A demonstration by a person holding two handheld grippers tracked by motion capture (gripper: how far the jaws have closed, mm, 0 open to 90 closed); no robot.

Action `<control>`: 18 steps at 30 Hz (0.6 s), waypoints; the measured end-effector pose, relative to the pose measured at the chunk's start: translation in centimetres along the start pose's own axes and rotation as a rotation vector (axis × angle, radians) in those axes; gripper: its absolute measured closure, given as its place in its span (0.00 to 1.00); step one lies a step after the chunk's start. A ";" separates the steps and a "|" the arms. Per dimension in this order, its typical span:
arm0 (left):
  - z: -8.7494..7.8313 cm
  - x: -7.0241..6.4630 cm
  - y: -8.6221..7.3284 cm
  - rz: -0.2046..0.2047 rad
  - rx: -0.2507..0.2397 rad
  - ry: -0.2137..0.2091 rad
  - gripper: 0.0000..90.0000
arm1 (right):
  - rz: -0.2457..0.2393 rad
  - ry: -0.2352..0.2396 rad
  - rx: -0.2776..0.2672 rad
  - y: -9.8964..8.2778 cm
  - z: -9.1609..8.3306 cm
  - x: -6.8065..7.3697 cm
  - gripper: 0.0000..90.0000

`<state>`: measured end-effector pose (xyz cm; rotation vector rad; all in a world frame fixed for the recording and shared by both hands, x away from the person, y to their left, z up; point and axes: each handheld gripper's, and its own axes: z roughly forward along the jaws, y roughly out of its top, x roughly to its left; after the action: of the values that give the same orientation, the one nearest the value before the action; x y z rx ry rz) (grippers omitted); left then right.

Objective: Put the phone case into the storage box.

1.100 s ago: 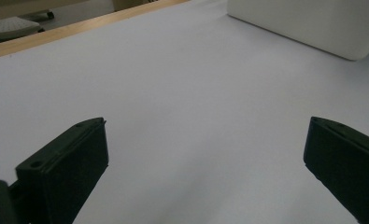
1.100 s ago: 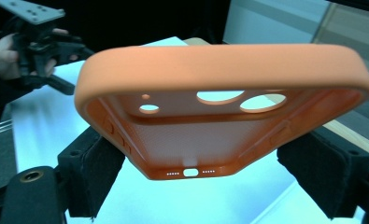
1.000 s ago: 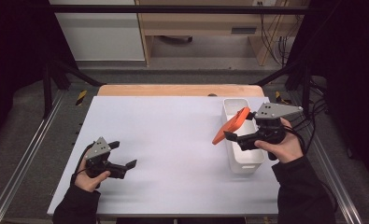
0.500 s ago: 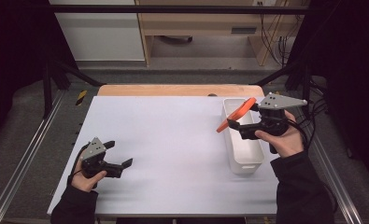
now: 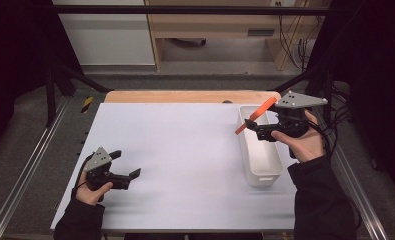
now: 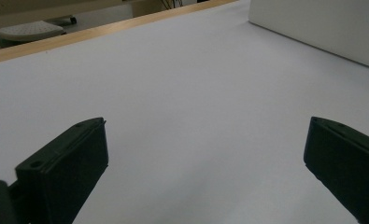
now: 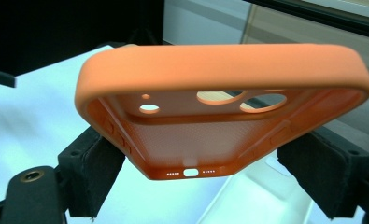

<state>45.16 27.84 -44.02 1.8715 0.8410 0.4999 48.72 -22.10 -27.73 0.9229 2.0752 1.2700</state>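
High view: a person sits at a white table [image 5: 185, 150] with a gripper in each hand. The right gripper [image 5: 247, 125] is held above the far end of a long white bin [image 5: 265, 167], which stands along the table's right side. Its jaws are clenched on an orange phone case [image 5: 255, 115], gripping it by the lower end; the case slants up and away from the jaws, over the bin's far end and clear of its rim. The right hand [image 5: 302, 142] wraps the gripper's body from below, just off the bin's right wall.

Right gripper view: the case [image 7: 219, 112] is seen from its open inner side, with the camera cut-outs at the far end and the port hole at the near end. Both black pads [image 7: 95, 165] press against its two long sides near that near end. Below the case a part of the bin [image 7: 257, 196] shows.

The left gripper [image 5: 127, 167] is well left of the bin, low over the table's near left part, in the left hand [image 5: 92, 187]. Left gripper view: its jaws stand wide apart, released, with bare table [image 6: 196, 93] between them and the bin's wall [image 6: 322, 28] far off at the upper right.
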 end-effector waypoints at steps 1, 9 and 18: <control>0.0 0.0 0.0 0.000 0.001 -0.001 0.00 | 0.012 -0.018 0.010 0.2 0.2 -0.2 0.18; 0.1 0.0 -0.1 -0.001 0.005 -0.006 0.00 | 0.055 -0.092 0.027 0.5 1.2 -1.4 0.18; 0.3 -0.1 -0.2 0.004 0.011 -0.014 0.00 | 0.093 -0.179 0.048 0.8 2.4 -2.9 0.18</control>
<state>45.24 27.66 -44.28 1.8847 0.8325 0.4853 52.51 -22.75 -27.80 1.1231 1.9513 1.1425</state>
